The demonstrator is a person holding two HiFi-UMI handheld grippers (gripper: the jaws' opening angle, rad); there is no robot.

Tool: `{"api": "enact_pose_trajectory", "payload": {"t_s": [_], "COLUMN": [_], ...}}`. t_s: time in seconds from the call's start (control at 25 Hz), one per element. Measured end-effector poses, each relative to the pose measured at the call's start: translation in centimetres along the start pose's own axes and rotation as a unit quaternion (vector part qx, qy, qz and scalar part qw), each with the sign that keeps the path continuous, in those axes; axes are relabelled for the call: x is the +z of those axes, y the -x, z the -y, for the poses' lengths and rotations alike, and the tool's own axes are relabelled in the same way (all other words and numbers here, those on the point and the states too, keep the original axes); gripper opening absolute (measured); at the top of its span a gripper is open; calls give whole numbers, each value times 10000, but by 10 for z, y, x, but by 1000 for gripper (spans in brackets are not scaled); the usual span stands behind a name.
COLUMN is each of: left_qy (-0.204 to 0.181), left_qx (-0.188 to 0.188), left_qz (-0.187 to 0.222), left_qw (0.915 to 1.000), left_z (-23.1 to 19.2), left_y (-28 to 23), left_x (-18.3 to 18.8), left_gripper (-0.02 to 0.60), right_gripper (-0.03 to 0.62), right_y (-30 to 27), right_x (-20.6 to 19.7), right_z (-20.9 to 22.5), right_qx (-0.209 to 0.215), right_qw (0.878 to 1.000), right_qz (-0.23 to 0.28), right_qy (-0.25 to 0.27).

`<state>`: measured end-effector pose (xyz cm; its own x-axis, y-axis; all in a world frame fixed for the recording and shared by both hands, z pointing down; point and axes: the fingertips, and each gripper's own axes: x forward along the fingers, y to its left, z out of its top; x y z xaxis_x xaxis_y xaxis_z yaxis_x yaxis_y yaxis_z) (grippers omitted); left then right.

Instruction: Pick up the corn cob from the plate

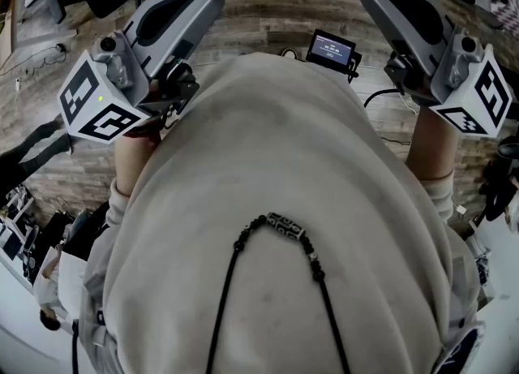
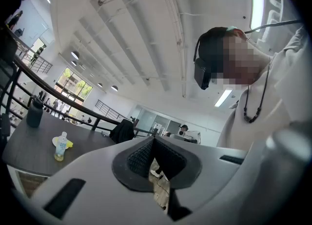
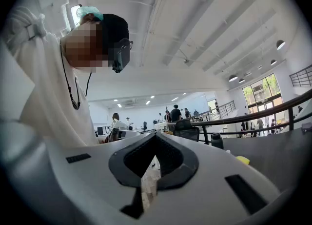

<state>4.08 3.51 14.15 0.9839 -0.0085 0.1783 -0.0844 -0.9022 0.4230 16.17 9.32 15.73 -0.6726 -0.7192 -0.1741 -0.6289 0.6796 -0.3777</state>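
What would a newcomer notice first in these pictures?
A beige sweatshirt fills the head view. The left claw and right claw, raised at its sides, are shut and empty. A bottle stands on the dark table at the left of the left gripper view.

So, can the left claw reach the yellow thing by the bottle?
Probably not yet: the left claw is shut, and the yellow thing lies well away across the dark table.
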Motion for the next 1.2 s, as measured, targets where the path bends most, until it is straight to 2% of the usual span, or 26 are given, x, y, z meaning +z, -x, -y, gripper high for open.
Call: {"api": "enact_pose_trajectory", "payload": {"t_s": [0.48, 0.64, 0.8, 0.88, 1.0, 1.2], "left_qy": [106, 136, 147, 23, -200, -186], "left_qx": [-214, -539, -873, -733, -321, -71], "left_qz": [-163, -278, -418, -429, -292, -293], "left_qw": [9996, 9981, 9952, 9964, 9989, 9994], "left_z": [-10, -28, -25, -13, 7, 14], "left_y": [-6, -23, -37, -32, -16, -1], "left_x": [11, 3, -8, -6, 3, -4], "left_gripper": [2, 2, 2, 2, 2, 2], "right_gripper": [17, 17, 17, 17, 17, 17], "right_y": [-10, -7, 6, 4, -2, -1], "right_x": [3, -13, -25, -19, -4, -2], "right_z": [8, 32, 37, 29, 16, 11], "right_qx": [-241, -574, -826, -625, -133, 13], "right_qw": [9994, 9975, 9943, 9957, 9981, 9980], "right_qz": [-42, -41, 83, 173, 204, 205], "right_qy": [-232, -413, -670, -664, -571, -591]}}
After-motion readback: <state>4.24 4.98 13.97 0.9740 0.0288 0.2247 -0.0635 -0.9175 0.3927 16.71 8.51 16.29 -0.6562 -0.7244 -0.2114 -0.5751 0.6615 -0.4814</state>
